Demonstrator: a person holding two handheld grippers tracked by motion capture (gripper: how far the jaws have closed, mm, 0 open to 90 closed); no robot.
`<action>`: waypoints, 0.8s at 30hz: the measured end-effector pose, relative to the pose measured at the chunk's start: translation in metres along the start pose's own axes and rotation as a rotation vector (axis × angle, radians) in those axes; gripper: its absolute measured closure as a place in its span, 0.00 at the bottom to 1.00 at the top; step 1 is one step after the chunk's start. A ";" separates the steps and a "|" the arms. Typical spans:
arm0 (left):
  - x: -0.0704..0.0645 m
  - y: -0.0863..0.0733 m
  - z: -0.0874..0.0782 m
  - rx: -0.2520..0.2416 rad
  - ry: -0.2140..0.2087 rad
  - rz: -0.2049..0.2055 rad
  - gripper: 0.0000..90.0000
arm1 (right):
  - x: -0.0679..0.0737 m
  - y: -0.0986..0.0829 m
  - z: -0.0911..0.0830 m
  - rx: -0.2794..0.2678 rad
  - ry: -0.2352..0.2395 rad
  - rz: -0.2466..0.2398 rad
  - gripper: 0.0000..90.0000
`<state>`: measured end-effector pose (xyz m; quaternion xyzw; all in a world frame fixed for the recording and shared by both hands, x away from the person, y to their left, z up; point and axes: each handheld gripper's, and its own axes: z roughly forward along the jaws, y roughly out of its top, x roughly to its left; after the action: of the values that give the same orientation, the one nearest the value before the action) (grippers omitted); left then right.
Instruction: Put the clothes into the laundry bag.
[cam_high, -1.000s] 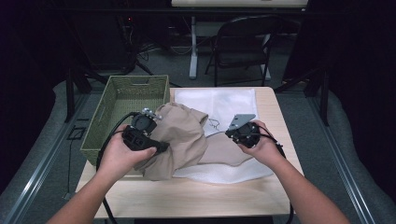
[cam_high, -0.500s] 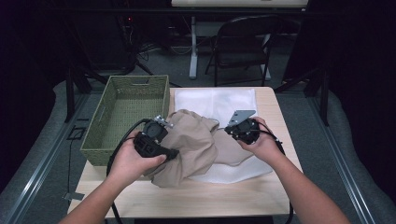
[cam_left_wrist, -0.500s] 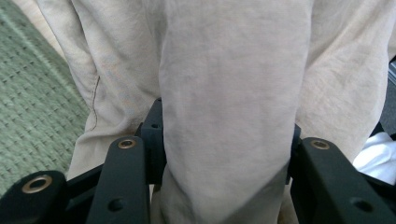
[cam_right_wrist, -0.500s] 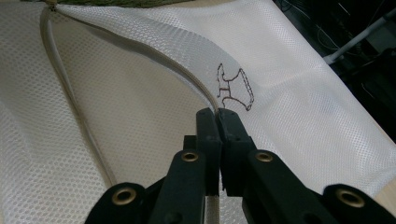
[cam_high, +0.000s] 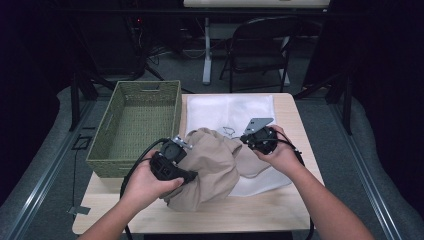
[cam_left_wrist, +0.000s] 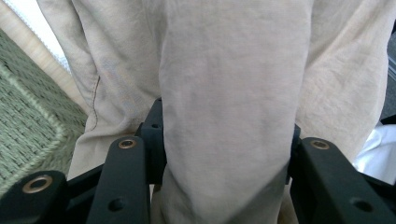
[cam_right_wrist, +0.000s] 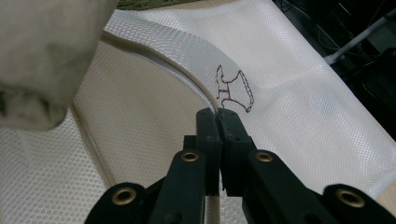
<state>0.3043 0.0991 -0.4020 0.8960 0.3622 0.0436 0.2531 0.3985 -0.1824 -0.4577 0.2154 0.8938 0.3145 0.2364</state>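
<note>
At frame centre the beige garment (cam_high: 212, 167) lies bunched over the white mesh bag (cam_high: 235, 107); the left gripper (cam_left_wrist: 224, 154) clamps a thick fold; the right gripper (cam_right_wrist: 218, 119) pinches the bag's rim; next, probably, opening the bag for stuffing.

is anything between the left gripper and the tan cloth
No. The left gripper already has a thick fold of the tan cloth between its jaws, with nothing visible in between. The right gripper is shut at the rim of the white mesh bag.
</note>
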 end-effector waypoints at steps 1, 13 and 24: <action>0.000 -0.001 0.001 0.003 0.001 0.002 0.60 | 0.000 0.000 0.000 -0.002 0.001 0.003 0.98; -0.004 -0.009 0.014 0.021 -0.002 0.010 0.60 | 0.000 0.000 0.000 -0.003 0.005 0.006 0.98; -0.014 -0.009 0.032 0.044 -0.018 0.036 0.60 | 0.002 0.000 0.001 -0.010 0.000 0.006 0.98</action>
<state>0.2969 0.0820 -0.4328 0.9081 0.3446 0.0322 0.2359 0.3978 -0.1807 -0.4586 0.2169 0.8916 0.3198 0.2363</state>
